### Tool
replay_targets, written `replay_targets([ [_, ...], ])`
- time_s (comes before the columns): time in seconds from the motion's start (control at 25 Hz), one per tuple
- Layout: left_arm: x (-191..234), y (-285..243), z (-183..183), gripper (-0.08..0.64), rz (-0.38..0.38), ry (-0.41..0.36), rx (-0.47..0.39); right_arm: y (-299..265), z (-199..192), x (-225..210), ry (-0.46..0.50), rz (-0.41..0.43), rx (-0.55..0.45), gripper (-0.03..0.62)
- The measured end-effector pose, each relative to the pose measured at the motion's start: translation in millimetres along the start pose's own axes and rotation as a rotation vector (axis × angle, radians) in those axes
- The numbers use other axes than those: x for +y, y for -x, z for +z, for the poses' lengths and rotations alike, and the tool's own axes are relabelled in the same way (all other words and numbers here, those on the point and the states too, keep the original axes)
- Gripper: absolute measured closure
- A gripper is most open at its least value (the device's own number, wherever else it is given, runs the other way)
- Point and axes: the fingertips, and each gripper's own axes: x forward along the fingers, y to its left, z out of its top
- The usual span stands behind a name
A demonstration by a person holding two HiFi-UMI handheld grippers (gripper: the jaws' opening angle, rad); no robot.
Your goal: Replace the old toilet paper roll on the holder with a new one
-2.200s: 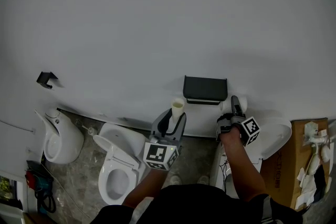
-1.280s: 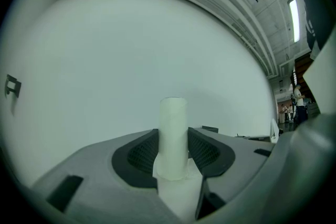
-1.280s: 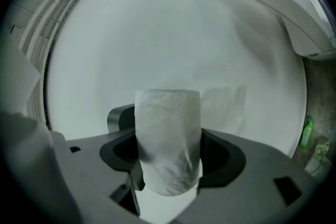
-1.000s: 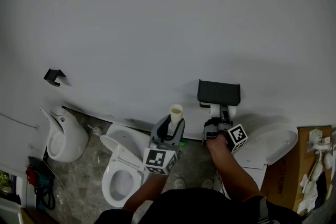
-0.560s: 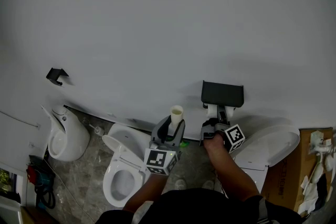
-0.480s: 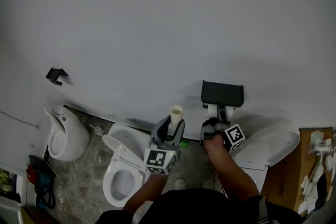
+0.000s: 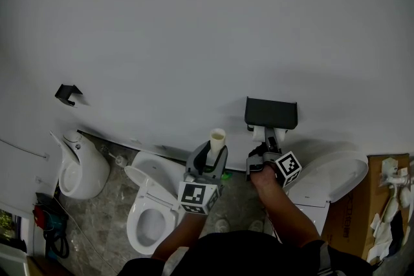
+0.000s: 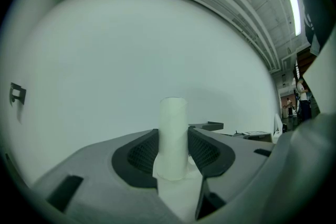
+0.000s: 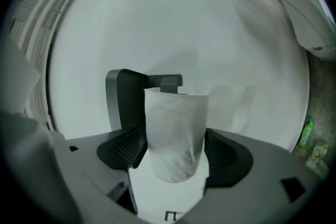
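My left gripper (image 7: 213, 153) is shut on the old bare cardboard tube (image 7: 218, 137), which stands upright between its pads (image 8: 142, 152) in front of the white wall. The tube (image 8: 173, 134) fills the middle of the left gripper view. My right gripper (image 7: 267, 139) reaches just under the black wall holder (image 7: 271, 112). Its jaws have just been opening. The new white roll (image 9: 176, 134) is still between them, with the pads (image 9: 226, 157) close on either side and not pressing. The holder's dark bracket (image 9: 123, 99) shows behind the roll. The roll (image 7: 259, 133) sits directly below the holder's shelf.
A toilet with a raised lid (image 7: 147, 216) stands below my left arm, and a white urinal (image 7: 77, 168) lies further left. A small black hook (image 7: 65, 94) is on the wall. A white basin (image 7: 330, 178) and a cardboard box (image 7: 381, 203) are at the right.
About two seconds ago the right gripper was to the right of the holder; it has moved left and sits under it with the roll. The left gripper and tube have stayed put.
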Motion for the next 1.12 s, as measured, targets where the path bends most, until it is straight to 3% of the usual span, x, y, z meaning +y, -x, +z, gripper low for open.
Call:
replay_targets([
  [0.28,-13,-3,-1,0.388,-0.021,0.008,0.002,34,2,6,0.111,0.009,0.08,0.252],
  [0.52,-27,-4,-1,0.388,-0.05,0.009,0.002,67,1,32,0.229,0.083,0.175,0.252],
  [0.8,-44,-7,-6,0.388,-0.09,0.01,0.011,91,-3,76,0.606,0.215,0.314,0.259],
  [0.84,-46,-7,-7,0.388,-0.095,0.008,0.012,94,-3,80,0.661,0.232,0.326,0.293],
  [0.88,-48,-7,-7,0.388,-0.098,0.008,0.015,97,-4,84,0.717,0.249,0.335,0.367],
  [1.12,-50,-7,-9,0.388,-0.097,-0.006,0.031,108,-13,108,1.022,0.34,0.384,0.543],
])
